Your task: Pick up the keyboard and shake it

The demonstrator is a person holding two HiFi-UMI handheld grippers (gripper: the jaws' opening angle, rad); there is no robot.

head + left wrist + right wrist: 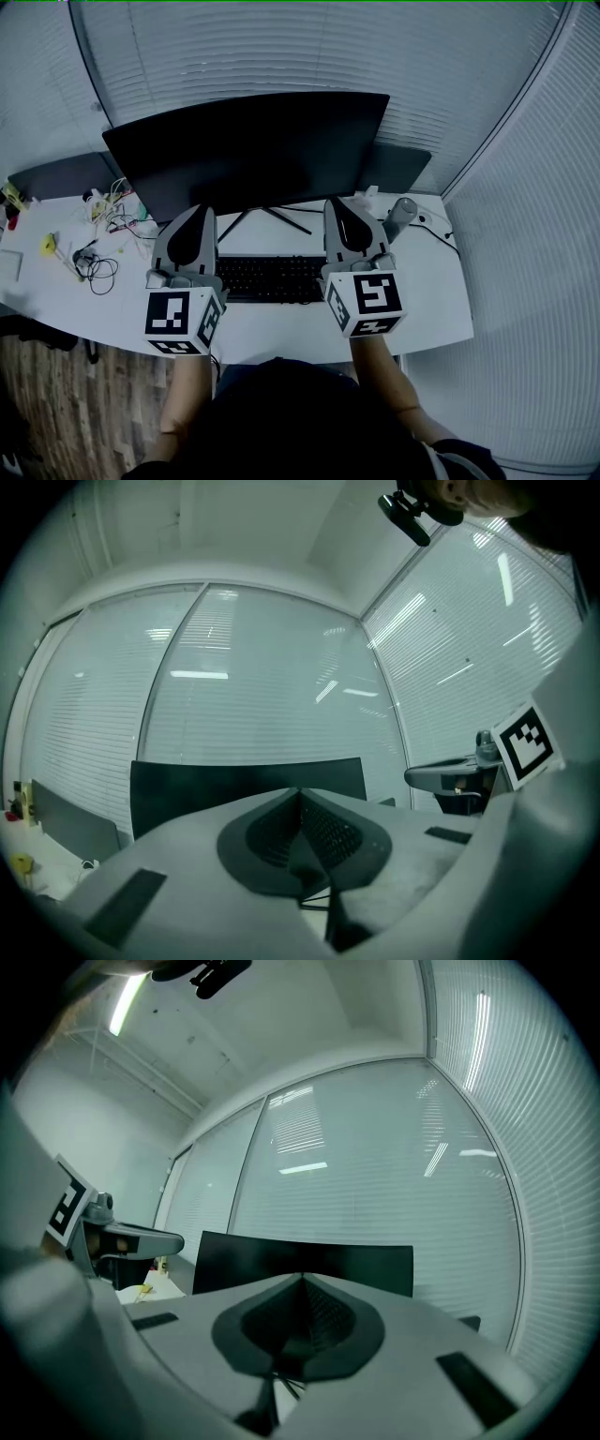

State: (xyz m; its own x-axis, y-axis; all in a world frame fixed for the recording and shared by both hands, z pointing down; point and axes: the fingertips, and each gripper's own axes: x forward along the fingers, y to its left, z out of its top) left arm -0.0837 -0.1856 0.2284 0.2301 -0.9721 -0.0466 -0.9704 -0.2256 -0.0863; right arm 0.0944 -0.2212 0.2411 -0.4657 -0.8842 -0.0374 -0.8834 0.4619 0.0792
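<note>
One white desk [431,309] is stretching across the middle of the head view, with a wide dark monitor [253,155] standing over its upper centre. The black keyboard [270,278] is lying flat on the desk at centre frame, just below the monitor, with nothing gripping it. It is sitting between the two tools. The left gripper [200,214] is hovering at its left end and the right gripper [339,204] at its right end, both pointing up the frame toward the monitor. Whether either one is touching the keyboard cannot be told from here.

Both gripper views are showing what the head view is hiding: the left gripper's [300,797] jaws are pressed fully together with nothing between them, and the right gripper's [302,1283] jaws are doing the same. Those views are looking over the monitor at the blinds and are leaving the keyboard out. Only the head view is showing the tangle of cables [98,267] at the desk's left.
</note>
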